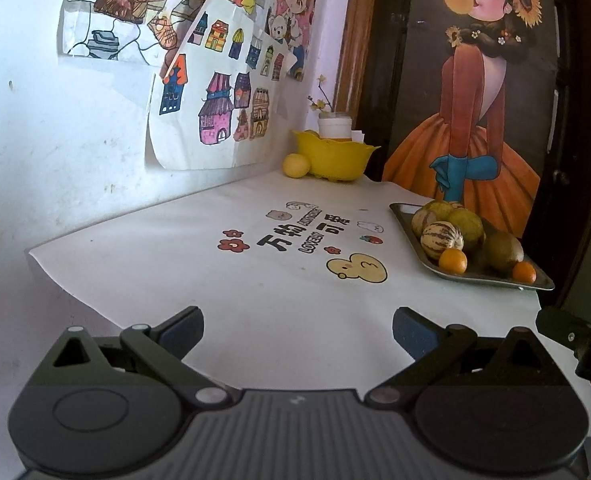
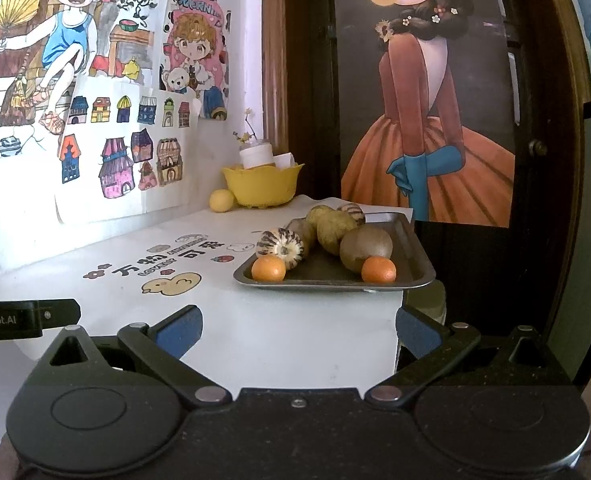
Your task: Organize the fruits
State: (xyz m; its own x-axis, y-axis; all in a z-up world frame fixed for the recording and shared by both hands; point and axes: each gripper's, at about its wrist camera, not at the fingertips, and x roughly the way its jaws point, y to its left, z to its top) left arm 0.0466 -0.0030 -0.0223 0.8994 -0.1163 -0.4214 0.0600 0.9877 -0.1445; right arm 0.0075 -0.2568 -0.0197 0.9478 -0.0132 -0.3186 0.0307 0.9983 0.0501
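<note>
A metal tray (image 2: 411,248) (image 1: 405,216) at the table's right edge holds two oranges (image 2: 268,269) (image 1: 453,261), striped melons (image 2: 281,247) (image 1: 441,239) and several green-brown fruits (image 2: 365,248) (image 1: 502,251). A yellow bowl (image 2: 261,184) (image 1: 335,158) stands at the far corner with a yellow fruit (image 2: 221,200) (image 1: 296,165) beside it on the table. My left gripper (image 1: 297,330) is open and empty over the near table. My right gripper (image 2: 298,330) is open and empty, just short of the tray.
The table wears a white cloth with cartoon print (image 1: 295,236). A white jar (image 2: 255,154) with a flower sprig stands behind the bowl. Drawings hang on the wall at left; a dark door with a poster is behind the tray.
</note>
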